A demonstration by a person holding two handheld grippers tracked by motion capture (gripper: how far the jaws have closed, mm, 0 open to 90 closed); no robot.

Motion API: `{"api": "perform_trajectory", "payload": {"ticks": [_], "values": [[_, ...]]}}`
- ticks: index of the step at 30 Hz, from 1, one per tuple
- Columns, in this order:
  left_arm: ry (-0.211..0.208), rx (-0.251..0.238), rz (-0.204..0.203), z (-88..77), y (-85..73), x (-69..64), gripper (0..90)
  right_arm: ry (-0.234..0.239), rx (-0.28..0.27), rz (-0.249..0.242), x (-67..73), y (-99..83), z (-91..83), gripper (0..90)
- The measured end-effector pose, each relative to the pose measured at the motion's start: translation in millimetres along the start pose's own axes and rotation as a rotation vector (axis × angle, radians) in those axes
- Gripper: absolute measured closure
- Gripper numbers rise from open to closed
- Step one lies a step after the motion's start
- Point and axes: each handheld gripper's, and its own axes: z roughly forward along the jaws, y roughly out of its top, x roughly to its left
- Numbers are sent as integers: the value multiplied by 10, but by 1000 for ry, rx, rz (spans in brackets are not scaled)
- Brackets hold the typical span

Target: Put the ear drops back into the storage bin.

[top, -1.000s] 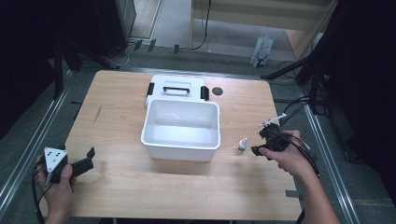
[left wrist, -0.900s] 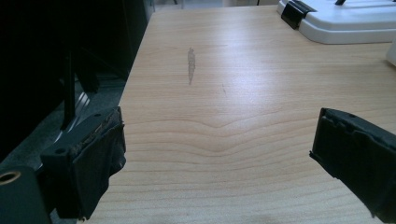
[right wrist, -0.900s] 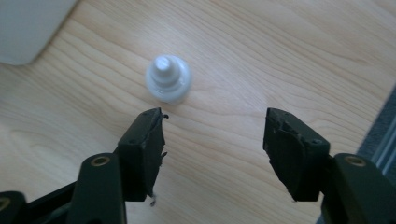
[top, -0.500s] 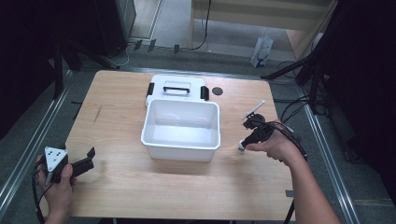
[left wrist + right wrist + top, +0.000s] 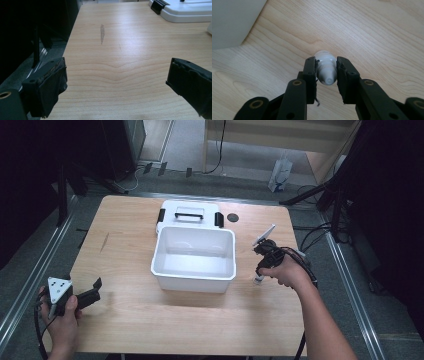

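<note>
While the right gripper points down at the table, its jaws have just been closing, and its two black pads now press the sides of a small white dropper bottle at the ribbed cap. The bottle stands upright on the wooden table, nozzle up, so a pinch from above at the neck looks like the surest way to lift it without tipping it. In the high view that gripper and the bottle sit at about four o'clock from the white bin, near its right wall but apart from it. My guess is that the bottle is meant for the bin, since the open bin is the closest container.

Further out, the bin sits mid-table with its mouth up. Its lid, with black latches and a handle, lies flat just behind it at twelve o'clock, out of the way of a drop from above.

Over at eight o'clock from the bin, well apart, the left gripper rests low near the table's corner, held in the person's hand. Its jaws stand wide apart with bare wood between them, apparently parked so the right hand has room.
</note>
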Motion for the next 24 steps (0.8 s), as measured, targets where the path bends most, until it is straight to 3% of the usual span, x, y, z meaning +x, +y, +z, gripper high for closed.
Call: {"api": "perform_trajectory", "payload": {"ticks": [4, 9, 14, 19, 24], "values": [[1, 0, 0, 0, 0, 0, 35, 33, 17, 18, -16, 5, -11, 720], [-1, 5, -2, 2, 2, 1, 35, 33, 2, -14, -21, 3, -92, 722], [2, 7, 2, 2, 3, -4, 35, 18, -29, -70, 26, 47, -309, 722], [4, 8, 6, 1, 3, -7, 35, 31, -46, -78, 81, 99, -487, 722], [3, 7, 5, 3, 2, -7, 35, 30, -81, -120, 153, 195, -767, 723]]}}
